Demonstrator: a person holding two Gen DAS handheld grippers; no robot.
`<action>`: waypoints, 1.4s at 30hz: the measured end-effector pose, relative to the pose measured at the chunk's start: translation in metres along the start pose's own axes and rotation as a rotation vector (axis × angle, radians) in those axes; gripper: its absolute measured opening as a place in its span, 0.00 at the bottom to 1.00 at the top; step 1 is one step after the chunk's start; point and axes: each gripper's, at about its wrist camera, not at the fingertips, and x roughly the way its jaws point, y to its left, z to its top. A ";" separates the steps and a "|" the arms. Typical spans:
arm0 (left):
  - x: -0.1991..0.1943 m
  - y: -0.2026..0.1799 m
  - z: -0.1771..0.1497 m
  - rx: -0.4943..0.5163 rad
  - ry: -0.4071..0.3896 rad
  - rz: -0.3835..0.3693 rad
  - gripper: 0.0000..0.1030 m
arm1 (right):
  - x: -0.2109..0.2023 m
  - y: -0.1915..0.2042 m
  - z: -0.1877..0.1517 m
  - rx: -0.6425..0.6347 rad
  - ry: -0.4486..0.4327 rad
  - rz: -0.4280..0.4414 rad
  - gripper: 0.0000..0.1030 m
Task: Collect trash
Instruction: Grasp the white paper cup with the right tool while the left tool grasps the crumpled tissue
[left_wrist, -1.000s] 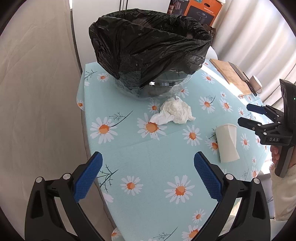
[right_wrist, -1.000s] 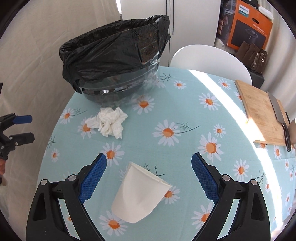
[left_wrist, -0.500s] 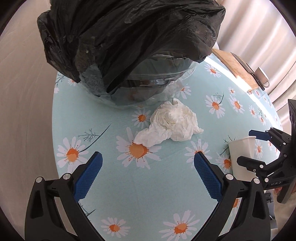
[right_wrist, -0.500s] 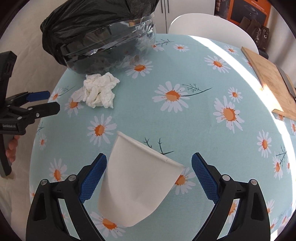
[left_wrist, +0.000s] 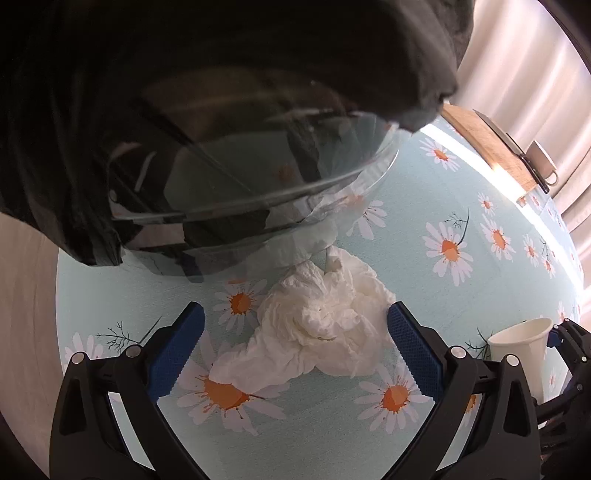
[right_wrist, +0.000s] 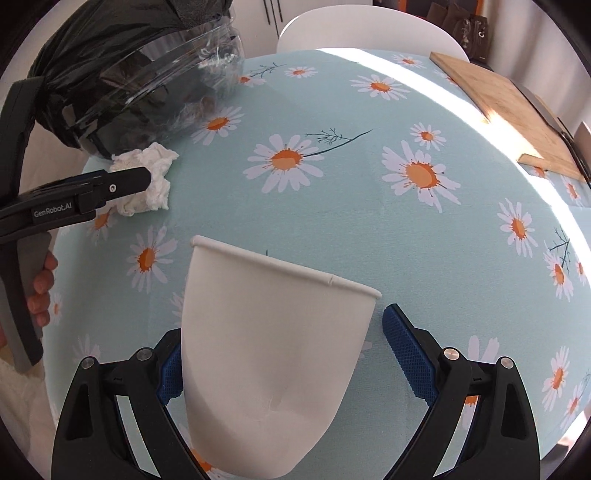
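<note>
A crumpled white tissue (left_wrist: 317, 325) lies on the daisy tablecloth just in front of the clear bin with a black bag (left_wrist: 221, 147). My left gripper (left_wrist: 295, 347) is open, its blue pads on either side of the tissue. A white paper cup (right_wrist: 273, 354) lies on its side between the open pads of my right gripper (right_wrist: 288, 354); whether they touch it I cannot tell. The cup also shows in the left wrist view (left_wrist: 521, 350), and the tissue (right_wrist: 151, 181), the bin (right_wrist: 129, 74) and the left gripper (right_wrist: 125, 184) in the right wrist view.
A wooden cutting board (right_wrist: 502, 110) with a knife lies at the table's far right, with a mug (left_wrist: 543, 166) beside it. A white chair (right_wrist: 369, 33) stands behind the table. The table edge (left_wrist: 59, 295) drops off at the left.
Both grippers have moved forward. The tissue now sits between my left pads and the cup between my right pads. The bin looms much closer in the left view.
</note>
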 end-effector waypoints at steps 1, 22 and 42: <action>0.001 -0.004 -0.002 0.008 -0.009 0.005 0.94 | -0.001 0.001 -0.001 -0.014 -0.005 -0.016 0.85; -0.075 -0.023 -0.081 0.079 0.066 0.098 0.36 | -0.051 0.015 -0.039 -0.169 -0.074 0.082 0.64; -0.213 0.025 -0.144 -0.096 -0.032 0.290 0.36 | -0.130 0.027 -0.042 -0.310 -0.165 0.103 0.64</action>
